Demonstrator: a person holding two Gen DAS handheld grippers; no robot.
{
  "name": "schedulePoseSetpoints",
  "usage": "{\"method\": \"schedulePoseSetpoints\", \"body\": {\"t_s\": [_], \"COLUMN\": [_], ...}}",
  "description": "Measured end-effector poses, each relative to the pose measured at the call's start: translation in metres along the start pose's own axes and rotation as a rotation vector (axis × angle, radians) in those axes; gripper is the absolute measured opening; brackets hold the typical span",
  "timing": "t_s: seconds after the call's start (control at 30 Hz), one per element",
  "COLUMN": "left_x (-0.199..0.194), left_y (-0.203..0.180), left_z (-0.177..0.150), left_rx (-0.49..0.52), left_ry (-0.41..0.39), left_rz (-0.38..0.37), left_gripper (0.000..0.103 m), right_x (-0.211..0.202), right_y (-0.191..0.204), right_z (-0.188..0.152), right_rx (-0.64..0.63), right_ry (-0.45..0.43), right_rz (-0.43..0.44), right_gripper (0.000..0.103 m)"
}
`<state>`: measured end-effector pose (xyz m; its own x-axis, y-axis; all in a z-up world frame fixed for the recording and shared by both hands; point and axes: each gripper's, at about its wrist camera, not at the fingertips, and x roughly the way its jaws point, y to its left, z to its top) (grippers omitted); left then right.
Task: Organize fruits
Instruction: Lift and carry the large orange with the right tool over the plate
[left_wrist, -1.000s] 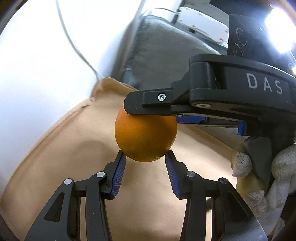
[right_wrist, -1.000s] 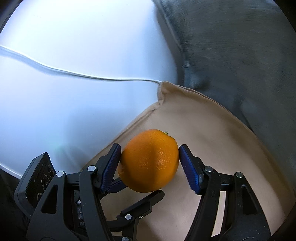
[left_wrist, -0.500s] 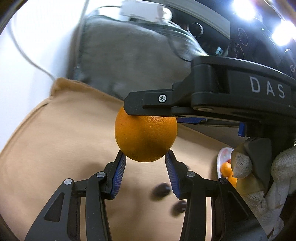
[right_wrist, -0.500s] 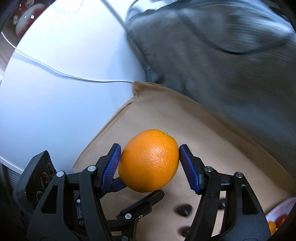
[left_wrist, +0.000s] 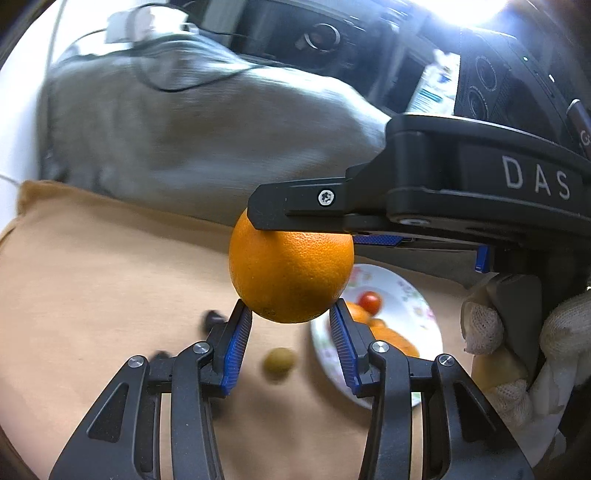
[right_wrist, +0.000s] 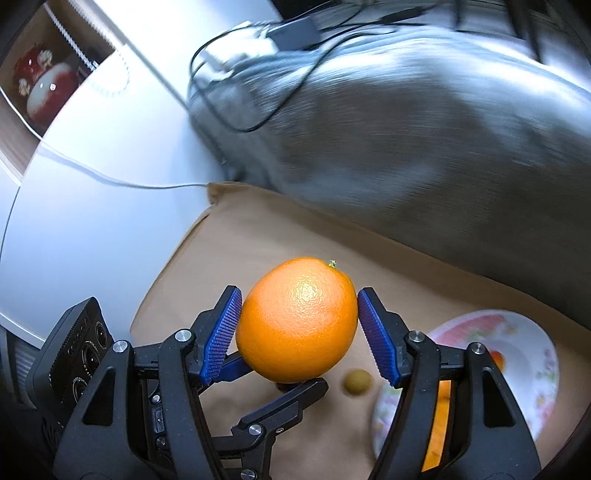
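1. The orange is hanging in the air above the tan cloth, up and to the left of the floral plate.
2. The right gripper is pinching the orange between its blue pads – fingers spread only to the fruit's width, both pads pressing its sides.
3. The left gripper is sitting just under the orange; whether its pads are gripping or merely touching cannot be told.
4. A small green fruit is lying on the cloth just left of the plate.
5. A cherry tomato and orange pieces are resting on the plate – a grey cushion is lying beyond it.
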<state>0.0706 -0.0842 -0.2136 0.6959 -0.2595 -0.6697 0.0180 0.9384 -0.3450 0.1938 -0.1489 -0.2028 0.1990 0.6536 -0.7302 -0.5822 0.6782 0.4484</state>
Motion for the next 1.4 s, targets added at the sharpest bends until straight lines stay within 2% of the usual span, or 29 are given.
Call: {"method": "schedulePoseSetpoints", "body": {"t_s": [0.33,0.63,1.07,1.4], "left_x": [0.022,0.038,0.072,0.082], "left_y": [-0.051,-0.082,-0.104,-0.121], "left_z": [-0.001,0.002,0.003,0.001], "left_rx": [0.067,0.112,0.135,0.146], "left_ry": [0.039,0.068,0.144,0.182], "left_rz": [-0.064,-0.101,-0.143,-0.152], "left_gripper": [0.043,0.043,0.043,0.043], "right_x": [-0.046,-0.086,-0.105,-0.107], "right_y": [-0.047,-0.080,-0.121,-0.142], "right_z": [-0.026,-0.044,-0.067,-0.076], "right_rx": [0.069,0.106,0.164,0.199], "right_ry": [-0.043,-0.066,-0.039,-0.010], "right_rz": [-0.049,-0.077,-0.109,-0.112], "right_gripper": [0.068,0.068,0.068,0.068]}}
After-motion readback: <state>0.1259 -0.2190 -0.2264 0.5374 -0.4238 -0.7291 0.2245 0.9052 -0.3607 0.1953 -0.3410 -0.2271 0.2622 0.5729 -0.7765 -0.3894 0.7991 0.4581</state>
